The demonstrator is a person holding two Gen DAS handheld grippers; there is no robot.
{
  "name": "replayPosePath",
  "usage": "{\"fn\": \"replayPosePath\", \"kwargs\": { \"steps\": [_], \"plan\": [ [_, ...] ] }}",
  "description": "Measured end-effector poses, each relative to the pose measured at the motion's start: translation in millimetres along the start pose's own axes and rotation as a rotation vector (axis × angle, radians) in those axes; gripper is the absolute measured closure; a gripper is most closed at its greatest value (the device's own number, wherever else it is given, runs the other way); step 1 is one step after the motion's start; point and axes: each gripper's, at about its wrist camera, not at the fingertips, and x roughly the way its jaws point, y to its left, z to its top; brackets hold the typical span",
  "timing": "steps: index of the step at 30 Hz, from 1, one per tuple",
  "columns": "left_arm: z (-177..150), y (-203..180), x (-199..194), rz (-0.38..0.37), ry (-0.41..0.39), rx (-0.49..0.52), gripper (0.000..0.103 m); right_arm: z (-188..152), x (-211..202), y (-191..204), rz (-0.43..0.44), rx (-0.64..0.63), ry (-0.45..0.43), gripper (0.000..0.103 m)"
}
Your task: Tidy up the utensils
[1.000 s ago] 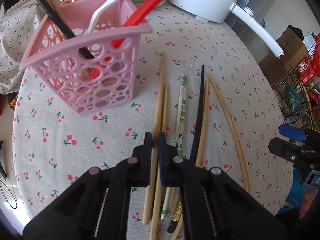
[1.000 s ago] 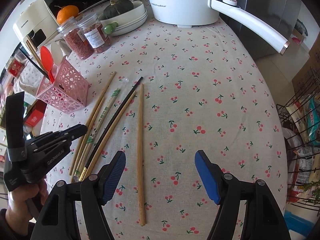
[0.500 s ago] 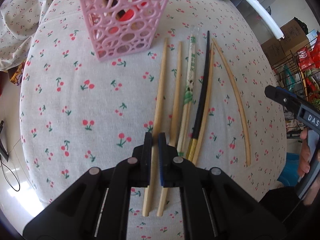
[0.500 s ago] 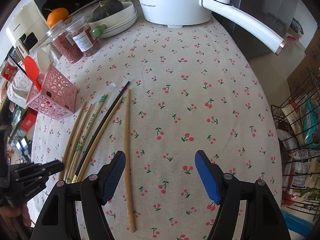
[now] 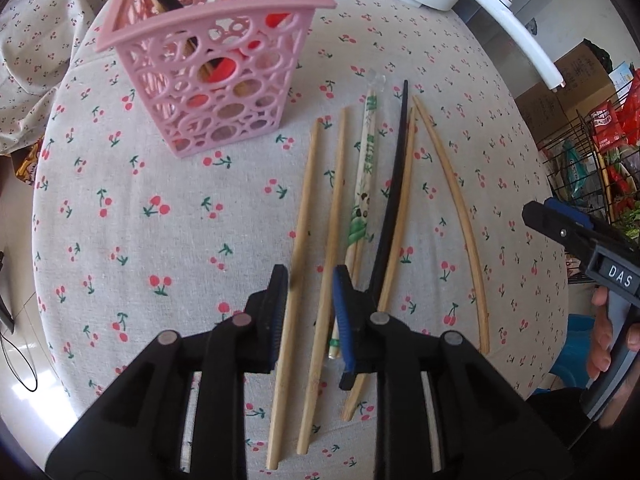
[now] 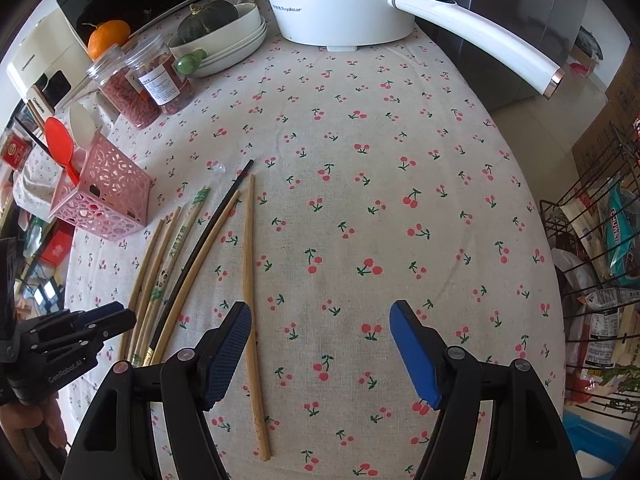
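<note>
A pink perforated basket [image 5: 216, 80] stands on the cherry-print tablecloth and holds a red spoon [image 6: 60, 148], a white spoon and dark chopsticks. Several chopsticks lie in a row beside it: two wooden ones [image 5: 298, 248], a paper-wrapped pair [image 5: 366, 176], a black one [image 5: 394, 192] and more wooden ones [image 5: 452, 196]. My left gripper [image 5: 310, 312] is open, its jaws astride the near ends of the two leftmost wooden chopsticks. My right gripper [image 6: 320, 344] is wide open and empty above the cloth, right of a lone wooden chopstick [image 6: 250, 300].
A white electric pot [image 6: 340, 0] with a long handle [image 6: 480, 40] stands at the back. Two jars [image 6: 144, 80], stacked bowls with a squash [image 6: 220, 36] and an orange [image 6: 108, 38] sit at the back left. A wire rack [image 6: 592, 280] stands off the table's right edge.
My left gripper was shut and has opened, now straddling the two leftmost chopsticks; it moved back toward the basket. The right gripper stayed wide open and shifted slightly.
</note>
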Motion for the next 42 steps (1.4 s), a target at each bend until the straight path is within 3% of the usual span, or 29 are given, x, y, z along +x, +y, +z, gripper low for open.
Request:
{"fn": "replayPosePath", "kwargs": {
  "steps": [7, 10, 14, 20, 27, 34, 42],
  "plan": [
    [3.2, -7.6, 8.3, 0.035, 0.02, 0.05, 0.082, -0.3, 8.9, 6.5, -0.001, -0.006, 0.025, 0.03],
    [1.7, -12.8, 9.5, 0.058, 0.004, 0.072, 0.087, -1.8, 9.1, 8.4, -0.002, -0.007, 0.028, 0.03],
    [4.5, -17.4, 10.0, 0.044, -0.002, 0.034, 0.088, -3.1, 9.5, 6.8, -0.002, 0.014, 0.035, 0.03],
    [-2.0, -11.8, -38.8, -0.032, -0.124, 0.032, 0.088, 5.5, 10.9, 15.3, 0.01, 0.011, 0.025, 0.03],
    [-9.0, -3.9, -80.7, -0.083, -0.231, 0.027, 0.088, 18.4, 43.0, 43.4, 0.025, -0.04, 0.079, 0.035],
    [-20.0, 3.6, -73.2, -0.124, -0.137, 0.05, 0.088, 28.6, 64.0, 57.9, -0.025, -0.06, 0.089, 0.05],
    [-27.5, 5.7, -35.5, -0.125, 0.046, 0.042, 0.088, 27.5, 66.7, 62.7, -0.038, -0.083, 0.103, 0.051]
  ]
}}
